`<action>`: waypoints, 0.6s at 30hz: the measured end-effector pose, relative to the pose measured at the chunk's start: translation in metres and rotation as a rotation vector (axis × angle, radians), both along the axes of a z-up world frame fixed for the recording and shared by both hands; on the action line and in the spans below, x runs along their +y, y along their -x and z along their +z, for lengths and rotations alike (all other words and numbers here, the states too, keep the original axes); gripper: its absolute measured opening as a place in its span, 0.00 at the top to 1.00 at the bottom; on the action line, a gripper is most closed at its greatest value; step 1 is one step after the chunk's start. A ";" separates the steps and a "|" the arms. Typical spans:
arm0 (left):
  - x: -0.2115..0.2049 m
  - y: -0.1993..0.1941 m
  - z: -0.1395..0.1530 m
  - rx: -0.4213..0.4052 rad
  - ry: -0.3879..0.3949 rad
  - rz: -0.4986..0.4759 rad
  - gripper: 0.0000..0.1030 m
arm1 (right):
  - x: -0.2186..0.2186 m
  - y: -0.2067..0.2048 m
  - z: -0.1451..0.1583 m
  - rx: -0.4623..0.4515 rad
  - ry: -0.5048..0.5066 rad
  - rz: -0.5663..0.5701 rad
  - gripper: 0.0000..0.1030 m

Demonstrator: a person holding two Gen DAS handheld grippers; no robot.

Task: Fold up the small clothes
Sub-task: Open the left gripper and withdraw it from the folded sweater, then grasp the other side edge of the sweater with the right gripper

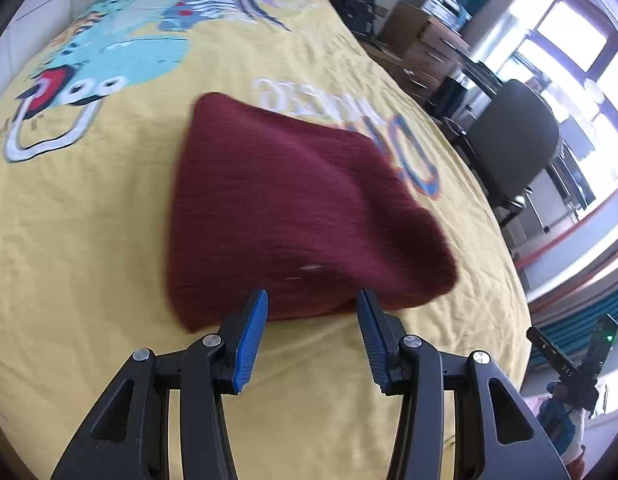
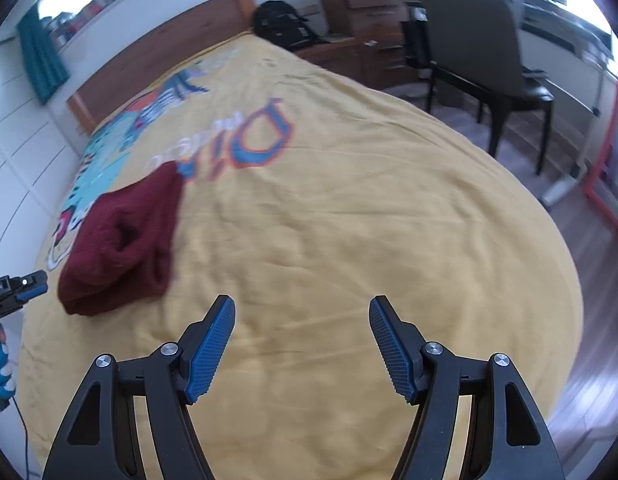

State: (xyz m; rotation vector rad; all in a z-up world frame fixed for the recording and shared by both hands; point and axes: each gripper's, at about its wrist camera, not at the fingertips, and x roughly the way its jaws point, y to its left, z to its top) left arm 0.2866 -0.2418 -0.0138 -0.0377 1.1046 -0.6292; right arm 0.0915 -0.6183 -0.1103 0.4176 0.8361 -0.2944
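Note:
A dark red knitted garment lies folded in a compact block on the yellow bedspread. My left gripper is open and empty, its blue fingertips just at the garment's near edge. In the right wrist view the garment lies far to the left. My right gripper is open and empty over bare bedspread, well to the right of the garment. The left gripper shows at the left edge of that view.
The bedspread carries a cartoon print and lettering. A wooden headboard, a black backpack, wooden drawers and a dark chair stand beyond the bed. The bed's right edge drops to a wooden floor.

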 end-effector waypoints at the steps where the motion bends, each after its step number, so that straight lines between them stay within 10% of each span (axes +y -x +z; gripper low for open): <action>1: 0.007 -0.002 0.000 -0.001 -0.001 0.010 0.60 | 0.008 -0.007 0.003 -0.002 0.003 0.021 0.31; 18: 0.083 -0.049 -0.010 0.030 0.014 0.087 0.38 | 0.103 -0.153 0.021 -0.025 0.008 0.275 0.24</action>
